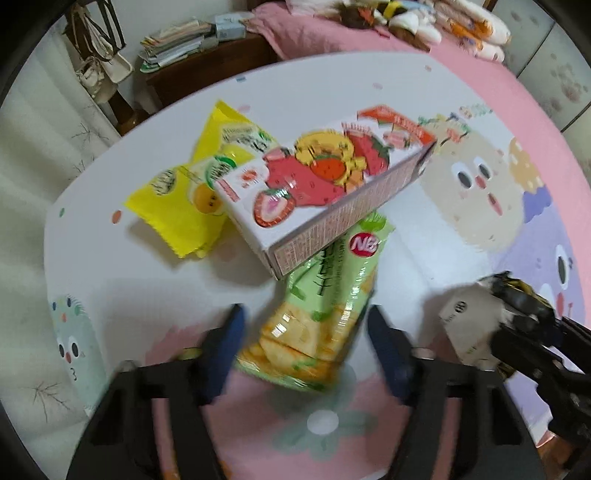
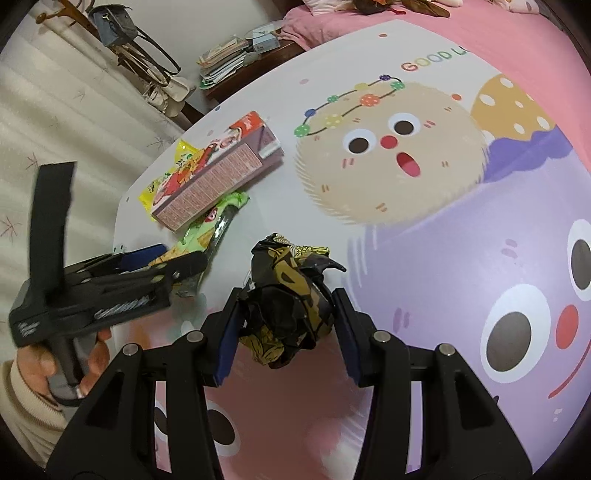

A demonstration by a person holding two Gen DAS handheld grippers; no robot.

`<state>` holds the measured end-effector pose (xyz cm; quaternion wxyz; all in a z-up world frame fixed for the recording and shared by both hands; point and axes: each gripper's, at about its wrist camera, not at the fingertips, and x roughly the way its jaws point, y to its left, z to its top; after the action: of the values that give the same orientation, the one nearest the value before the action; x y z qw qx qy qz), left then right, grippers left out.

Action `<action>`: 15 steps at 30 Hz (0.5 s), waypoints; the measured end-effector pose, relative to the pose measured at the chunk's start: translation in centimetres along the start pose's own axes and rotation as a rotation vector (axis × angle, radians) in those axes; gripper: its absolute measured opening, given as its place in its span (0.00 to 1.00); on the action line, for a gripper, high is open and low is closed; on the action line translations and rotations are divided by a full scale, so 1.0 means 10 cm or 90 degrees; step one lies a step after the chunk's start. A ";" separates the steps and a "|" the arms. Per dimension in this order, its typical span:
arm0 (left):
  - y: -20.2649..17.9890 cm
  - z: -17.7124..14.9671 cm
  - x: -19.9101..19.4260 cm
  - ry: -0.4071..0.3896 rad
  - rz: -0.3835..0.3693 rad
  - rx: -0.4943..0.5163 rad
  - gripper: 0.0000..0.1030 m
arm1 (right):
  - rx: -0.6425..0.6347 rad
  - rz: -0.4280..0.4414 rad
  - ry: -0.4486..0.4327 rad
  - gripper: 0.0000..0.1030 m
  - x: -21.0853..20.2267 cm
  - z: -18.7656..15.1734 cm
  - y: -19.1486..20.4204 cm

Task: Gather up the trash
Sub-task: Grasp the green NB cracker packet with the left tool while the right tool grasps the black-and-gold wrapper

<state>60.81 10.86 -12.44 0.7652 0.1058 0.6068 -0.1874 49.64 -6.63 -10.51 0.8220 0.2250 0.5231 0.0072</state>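
L tongs [image 1: 304, 347] apart, fingers either side of green snack bag [image 1: 325, 314], lower centre of L view; can't tell if touching. Bag's far end sits under strawberry box [image 1: 325, 184], which also overlaps yellow wrapper [image 1: 184, 199] at centre-left. R tongs [image 2: 286, 328] clamped on crumpled black-gold wrapper [image 2: 291, 295], lower centre of R view, over cartoon mat [image 2: 443, 221].

"NB" on green snack bag [image 1: 332, 295]; "GOOD L…" on mat [image 2: 461, 33].
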 end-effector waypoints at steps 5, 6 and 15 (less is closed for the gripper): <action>-0.11 -0.05 0.06 0.006 0.000 -0.002 0.33 | 0.001 0.004 0.001 0.42 -0.05 -0.08 -0.08; -0.14 -0.08 0.06 0.007 0.002 -0.003 0.31 | 0.001 0.005 0.001 0.42 -0.06 -0.10 -0.10; -0.49 -0.67 -0.10 0.001 -0.011 -0.037 0.21 | -0.020 0.033 0.013 0.42 -0.30 -0.33 -0.24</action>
<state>52.65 9.21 -12.74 0.7657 0.0783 0.6137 -0.1761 44.90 -8.36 -10.03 0.8197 0.2255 0.5250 0.0390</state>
